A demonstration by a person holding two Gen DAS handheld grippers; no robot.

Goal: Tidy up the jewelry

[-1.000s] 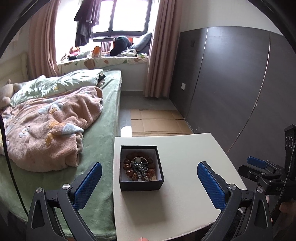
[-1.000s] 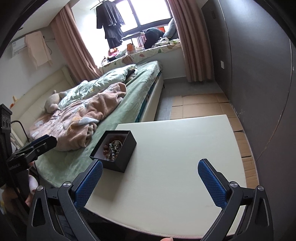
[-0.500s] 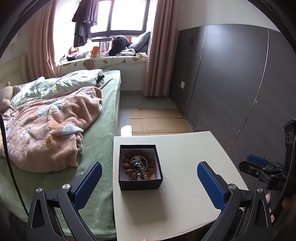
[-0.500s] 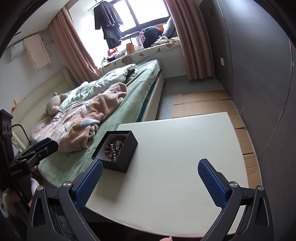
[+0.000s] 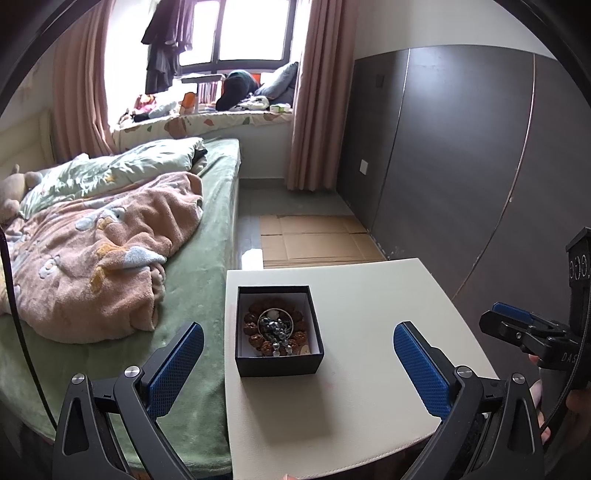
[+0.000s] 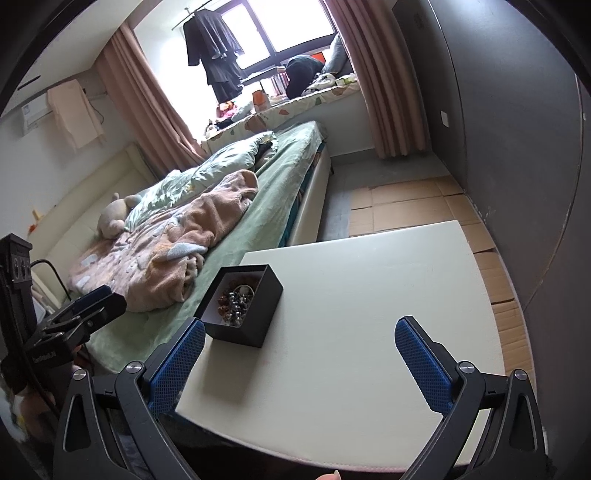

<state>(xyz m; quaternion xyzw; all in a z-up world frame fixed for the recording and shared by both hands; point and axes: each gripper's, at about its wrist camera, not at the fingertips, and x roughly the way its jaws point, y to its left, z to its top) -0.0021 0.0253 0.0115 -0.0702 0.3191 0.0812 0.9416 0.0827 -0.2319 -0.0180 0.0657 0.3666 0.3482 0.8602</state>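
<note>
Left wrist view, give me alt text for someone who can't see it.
An open black box holding a brown bead bracelet and silvery jewelry sits on a white table beside a bed. The left gripper hovers open before it; the right gripper shows at the right edge.

Home bedroom: bed with rumpled blanket, curtained window beyond bed, clothes hanging at window.

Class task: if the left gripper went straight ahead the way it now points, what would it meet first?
Most likely the black box of jewelry on the white table. It sits between the open fingers of the left gripper, just ahead. Depth is unclear, so it might pass above.
</note>
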